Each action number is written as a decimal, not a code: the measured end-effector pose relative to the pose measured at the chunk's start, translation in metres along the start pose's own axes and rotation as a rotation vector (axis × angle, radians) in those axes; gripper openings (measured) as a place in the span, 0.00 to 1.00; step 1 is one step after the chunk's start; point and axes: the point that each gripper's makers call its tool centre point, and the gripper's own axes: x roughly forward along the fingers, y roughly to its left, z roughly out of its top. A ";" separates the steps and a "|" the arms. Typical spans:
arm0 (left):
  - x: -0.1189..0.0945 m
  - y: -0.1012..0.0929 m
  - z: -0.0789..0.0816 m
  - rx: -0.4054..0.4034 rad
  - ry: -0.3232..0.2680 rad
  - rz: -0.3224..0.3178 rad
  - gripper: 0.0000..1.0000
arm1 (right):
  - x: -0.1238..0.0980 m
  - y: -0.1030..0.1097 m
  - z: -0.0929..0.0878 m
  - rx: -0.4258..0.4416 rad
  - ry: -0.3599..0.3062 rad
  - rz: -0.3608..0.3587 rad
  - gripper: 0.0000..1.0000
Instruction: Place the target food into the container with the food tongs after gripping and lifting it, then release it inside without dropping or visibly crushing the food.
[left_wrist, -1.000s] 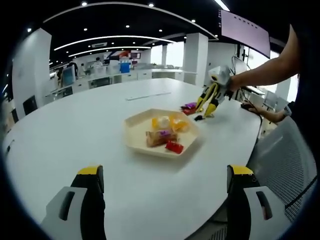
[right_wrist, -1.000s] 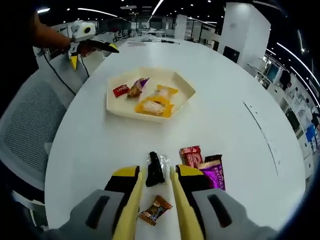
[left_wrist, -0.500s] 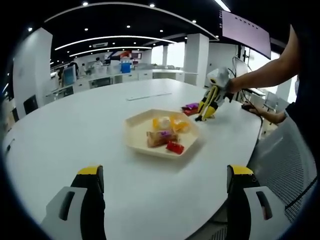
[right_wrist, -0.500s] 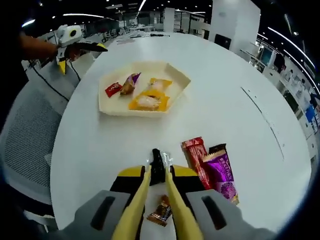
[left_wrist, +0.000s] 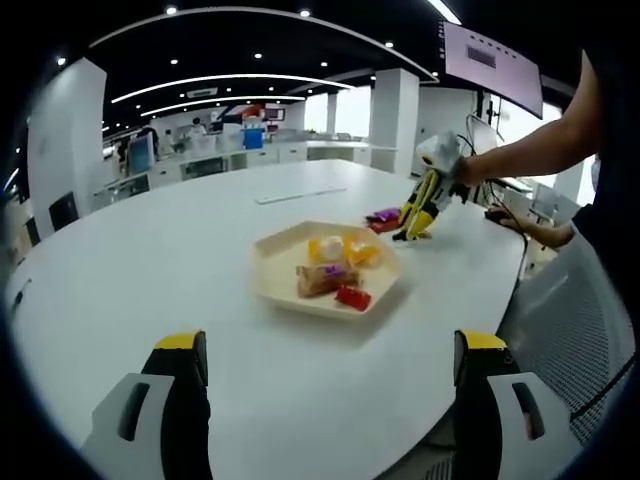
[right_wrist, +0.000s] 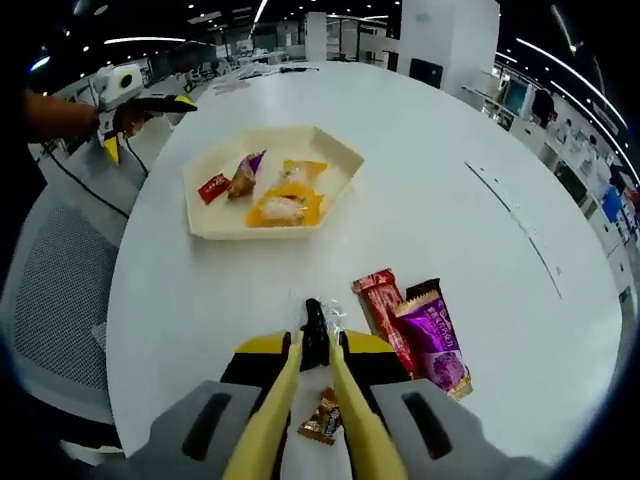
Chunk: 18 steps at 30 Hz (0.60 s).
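White oval table (left_wrist: 150, 270) in an open-plan office; right gripper (right_wrist: 315, 345) clamps a black wrapped snack (right_wrist: 314, 333), left gripper (left_wrist: 325, 365) jaws wide apart, cream tray (right_wrist: 205, 218) mid-table

One white table (right_wrist: 470, 230) carries one cream hexagonal tray (right_wrist: 340, 160), and the tray holds four wrapped snacks: one red (right_wrist: 212, 186), one brown with a purple end (right_wrist: 243, 174), and two yellow-orange (right_wrist: 285, 209). Four more wrapped snacks lie outside the tray: one black (right_wrist: 315, 332) between the right gripper's jaws, one red bar (right_wrist: 381, 305), one purple bar (right_wrist: 432, 340) and one small brown candy (right_wrist: 322, 419). Two grippers are counted, the right gripper (right_wrist: 309, 385) and the left gripper (left_wrist: 325, 372), plus one mesh chair (right_wrist: 50, 290)
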 end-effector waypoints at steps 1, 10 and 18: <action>0.000 0.000 0.000 0.000 -0.001 -0.001 0.99 | -0.002 0.000 0.001 0.004 0.001 0.001 0.18; 0.000 -0.002 0.003 0.001 -0.016 -0.012 0.99 | -0.023 -0.021 0.015 0.031 -0.017 -0.054 0.18; -0.001 0.000 0.007 0.013 -0.039 -0.006 0.99 | -0.046 -0.031 0.028 0.064 -0.041 -0.092 0.18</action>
